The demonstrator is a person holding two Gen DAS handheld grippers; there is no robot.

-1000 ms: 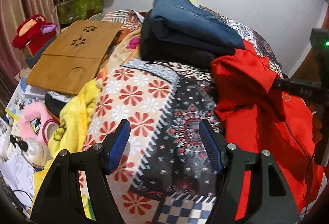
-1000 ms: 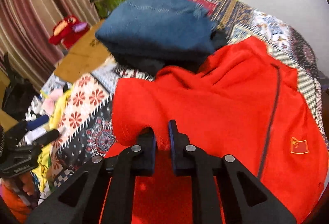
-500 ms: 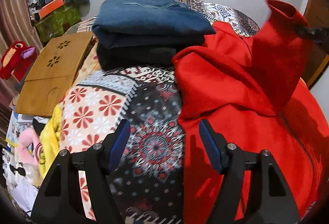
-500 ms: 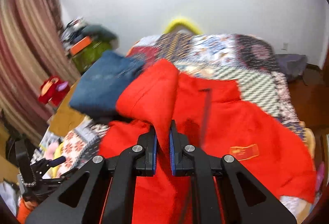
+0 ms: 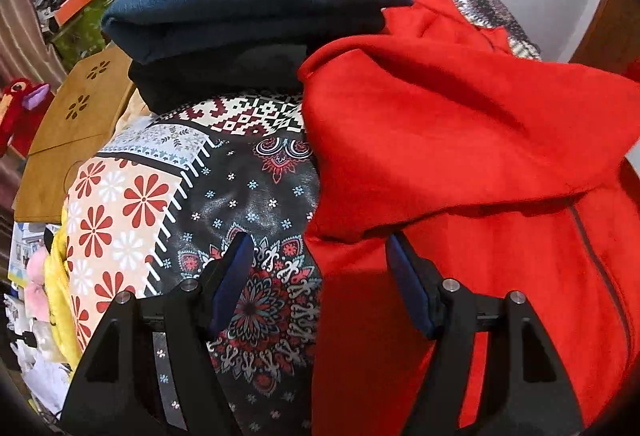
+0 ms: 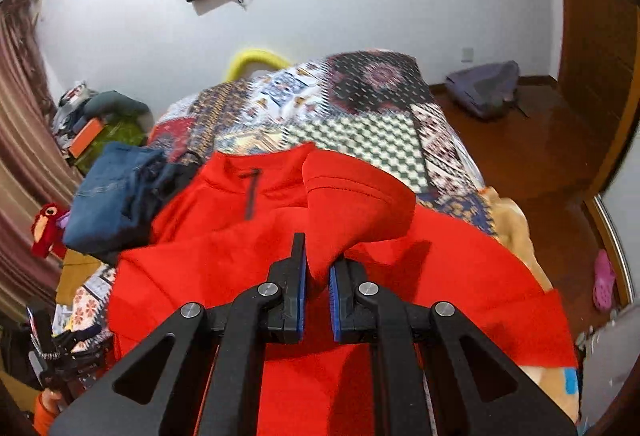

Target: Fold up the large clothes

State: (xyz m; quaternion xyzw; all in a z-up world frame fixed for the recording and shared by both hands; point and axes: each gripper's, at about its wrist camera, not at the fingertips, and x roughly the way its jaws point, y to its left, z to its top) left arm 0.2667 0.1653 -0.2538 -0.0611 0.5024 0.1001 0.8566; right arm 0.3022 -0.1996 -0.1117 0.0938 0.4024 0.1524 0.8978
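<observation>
Two claws in play: my right claw (image 6: 317,278) is clamped on a sleeve of the red jacket (image 6: 248,256), lifted at frame centre over the body spread on the bed (image 6: 360,103). My left claw (image 5: 316,272) hangs wide and empty, straddling the jacket's left edge, nearer that side for the next fold.

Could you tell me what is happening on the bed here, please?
A person with a gripper in each hand is folding a red jacket on a patterned bedspread. The right gripper is shut on a red sleeve, lifting it over the jacket's body. The left gripper hovers open above the jacket's edge. A stack of folded clothes sits behind.
</observation>
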